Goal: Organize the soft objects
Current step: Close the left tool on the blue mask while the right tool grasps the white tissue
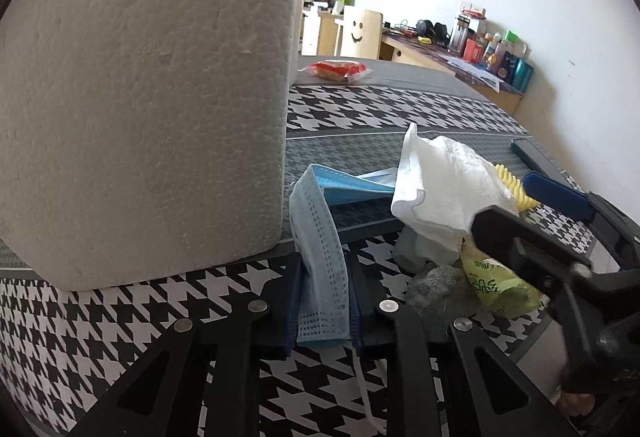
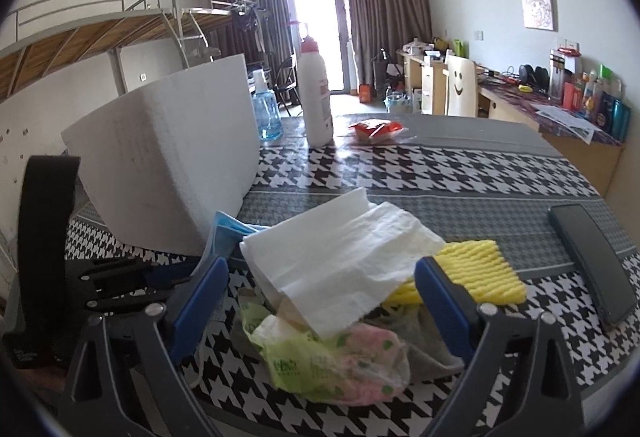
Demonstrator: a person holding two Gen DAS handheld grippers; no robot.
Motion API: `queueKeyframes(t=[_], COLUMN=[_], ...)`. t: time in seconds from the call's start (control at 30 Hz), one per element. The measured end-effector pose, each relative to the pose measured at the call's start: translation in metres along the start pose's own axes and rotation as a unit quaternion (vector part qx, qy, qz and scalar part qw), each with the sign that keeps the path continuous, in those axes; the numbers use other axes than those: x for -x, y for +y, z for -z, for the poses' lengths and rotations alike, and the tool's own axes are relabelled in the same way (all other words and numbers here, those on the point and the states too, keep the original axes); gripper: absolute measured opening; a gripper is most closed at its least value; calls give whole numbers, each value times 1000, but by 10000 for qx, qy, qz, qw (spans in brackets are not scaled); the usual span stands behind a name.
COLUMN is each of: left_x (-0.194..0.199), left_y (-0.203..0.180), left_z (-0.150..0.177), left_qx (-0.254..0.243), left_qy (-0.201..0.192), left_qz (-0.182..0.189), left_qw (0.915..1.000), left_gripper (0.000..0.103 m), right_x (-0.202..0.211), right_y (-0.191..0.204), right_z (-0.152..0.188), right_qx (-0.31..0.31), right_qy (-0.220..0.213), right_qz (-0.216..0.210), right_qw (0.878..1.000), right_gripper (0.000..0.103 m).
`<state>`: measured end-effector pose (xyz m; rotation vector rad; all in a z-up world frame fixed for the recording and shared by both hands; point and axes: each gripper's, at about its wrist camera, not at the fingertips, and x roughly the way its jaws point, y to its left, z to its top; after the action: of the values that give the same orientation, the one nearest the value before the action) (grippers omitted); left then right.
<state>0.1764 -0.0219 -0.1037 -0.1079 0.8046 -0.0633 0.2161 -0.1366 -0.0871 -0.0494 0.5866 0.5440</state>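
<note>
Step in hand: judging by the grip, the face mask is being pulled from the pile.
Foam box [image 1: 152, 97]: left part of the table [image 1: 400, 105], just beside the mask.
Left gripper [image 1: 325, 301]: pads clamped together on the blue face mask [image 1: 320, 233], which lies near the table's front edge.
Soft pile: white tissue [image 2: 340, 253], green wrapper [image 2: 316, 365], yellow sponge [image 2: 480, 269], touching one another.
Right gripper [image 2: 320, 297]: fingers wide apart around the pile, gripping nothing.
Next move: probably needs a lift toward the box.
</note>
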Motion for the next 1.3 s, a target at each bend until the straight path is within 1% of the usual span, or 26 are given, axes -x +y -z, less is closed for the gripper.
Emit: queueKeyframes(t=[0.2, 0.27, 0.4, 0.43, 0.5, 0.57, 0.6, 0.67, 0.7, 0.77, 0.83, 0.93, 1.13, 1.3], left_x=[1, 1, 1, 1, 2, 2, 2, 3, 3, 5, 8, 15, 32, 51], left_y=[2, 3, 3, 4, 4, 4, 3, 3, 3, 3, 4, 4, 6, 7], left_z=[0, 0, 1, 1, 1, 1, 1, 2, 2, 3, 4, 4, 6, 9], left_qx=[-33, -41, -63, -64, -61, -64, -76, -77, -75, -101, -110, -127, -143, -220], left_qy=[-1, -1, -2, -2, -4, -11, -15, -23, -33, -67, -112, -189, -400, -653], left_qz=[57, 64, 84, 84, 89, 94, 93, 104, 109, 110, 129, 157, 203, 252], left_qw=[10000, 10000, 9999, 9999, 9999, 9999, 9999, 9999, 9999, 9999, 9998, 9996, 9989, 9973], left_gripper=[21, 21, 21, 21, 21, 20, 20, 20, 18, 16, 15, 14, 14, 14], right_x=[-13, -16, -22, -23, -23, -24, -24, -23, -23, -21, -18, -11, 4, 17], right_y=[4, 3, 1, 1, 1, 3, 3, 4, 4, 4, 4, 7, 10, 11], right_z=[-1, -1, -1, 0, 0, 1, 1, 1, 1, 0, -1, -2, -7, -14], right_qx=[65, 71, 40, 40, 49, 59, 64, 65, 70, 67, 93, 128, 175, 162], right_qy=[297, 366, 520, 549, 589, 607, 630, 615, 617, 562, 497, 376, 114, -86], right_qz=[-49, -56, -91, -89, -107, -100, -122, -116, -122, -144, -160, -185, -150, -110], right_qw=[9995, 9993, 9986, 9984, 9982, 9981, 9979, 9980, 9980, 9983, 9986, 9990, 9997, 9998], right_gripper=[85, 77, 66, 61, 58, 45, 43, 32, 29, 19, 12, 8, 8, 8])
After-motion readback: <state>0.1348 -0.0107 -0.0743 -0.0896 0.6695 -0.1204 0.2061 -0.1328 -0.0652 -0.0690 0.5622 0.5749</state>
